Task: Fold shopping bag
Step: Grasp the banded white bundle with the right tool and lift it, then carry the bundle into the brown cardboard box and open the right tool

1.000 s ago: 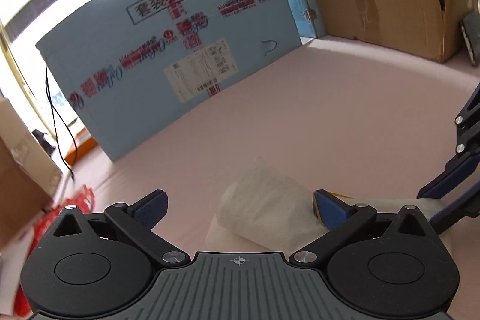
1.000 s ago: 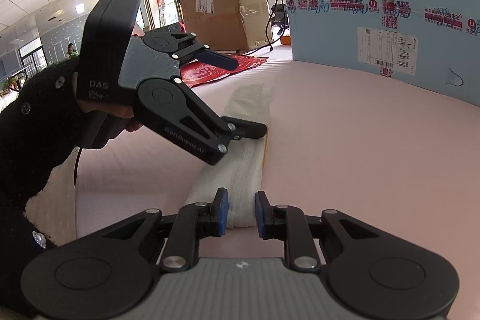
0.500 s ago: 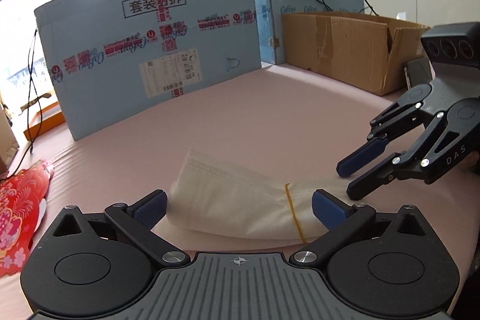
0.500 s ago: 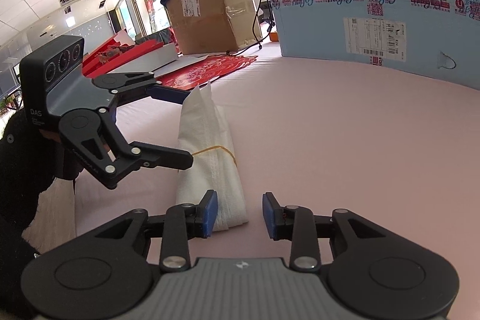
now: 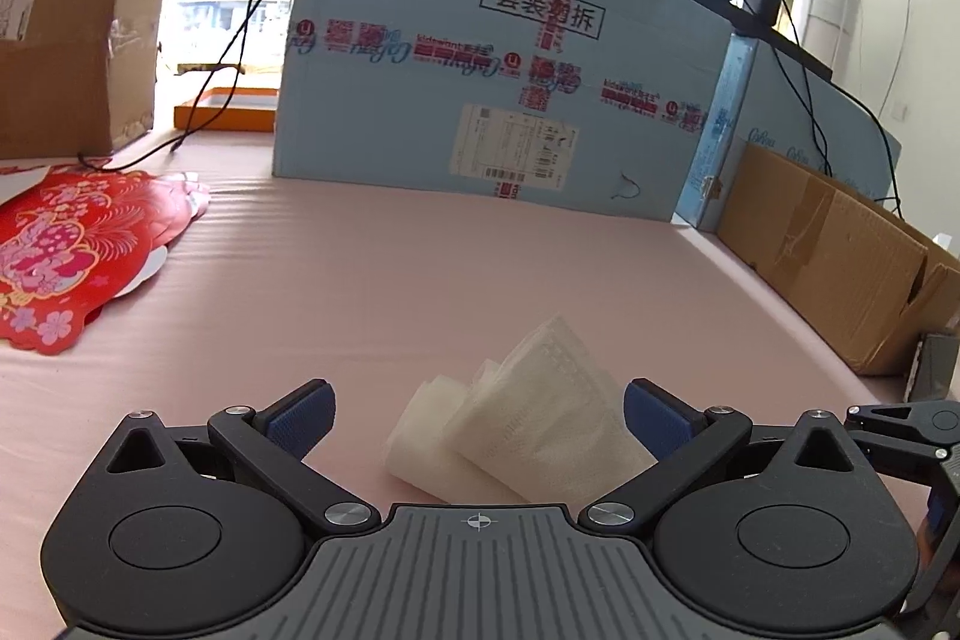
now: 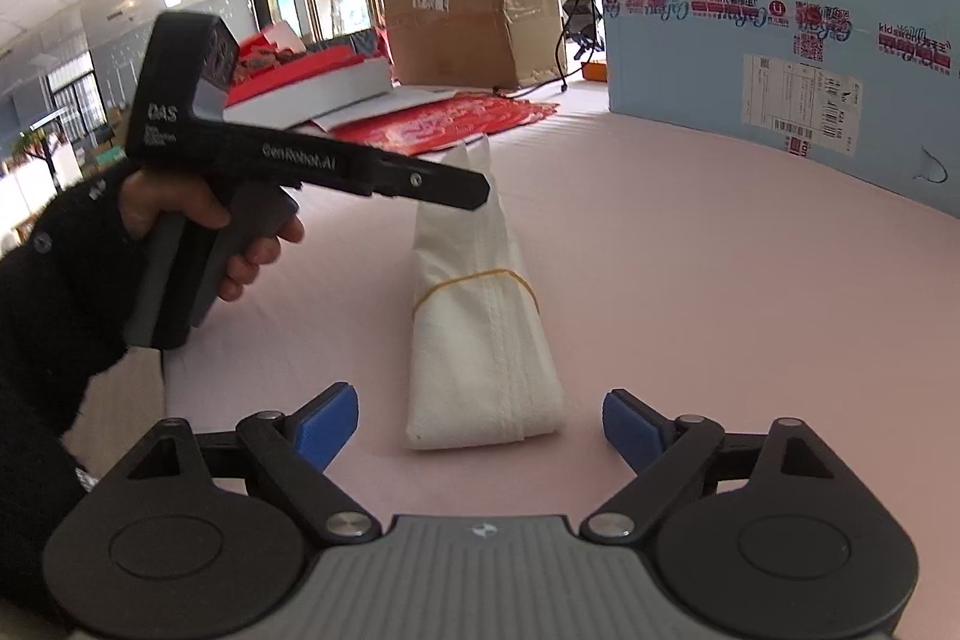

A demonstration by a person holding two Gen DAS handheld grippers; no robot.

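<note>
The white shopping bag (image 6: 480, 316) lies folded into a long narrow bundle on the pink table, with a yellow rubber band (image 6: 474, 278) around its middle. In the left wrist view the bag's end (image 5: 528, 424) sits just ahead of the jaws. My left gripper (image 5: 477, 412) is open and empty, hovering over that end; it also shows from the side in the right wrist view (image 6: 474, 190). My right gripper (image 6: 480, 424) is open wide and empty, with the bag's near end between its fingers, not touching.
A big light-blue carton (image 5: 498, 88) stands at the back. Brown cardboard boxes stand at the right (image 5: 840, 256) and far left (image 5: 66, 46). Red printed bags (image 5: 66, 244) lie at the left. The table (image 5: 420, 268) is covered in pink cloth.
My right gripper has opened from nearly shut on the bag's end to wide open. My left gripper swung round and now points along the bag. The bag lies still.
</note>
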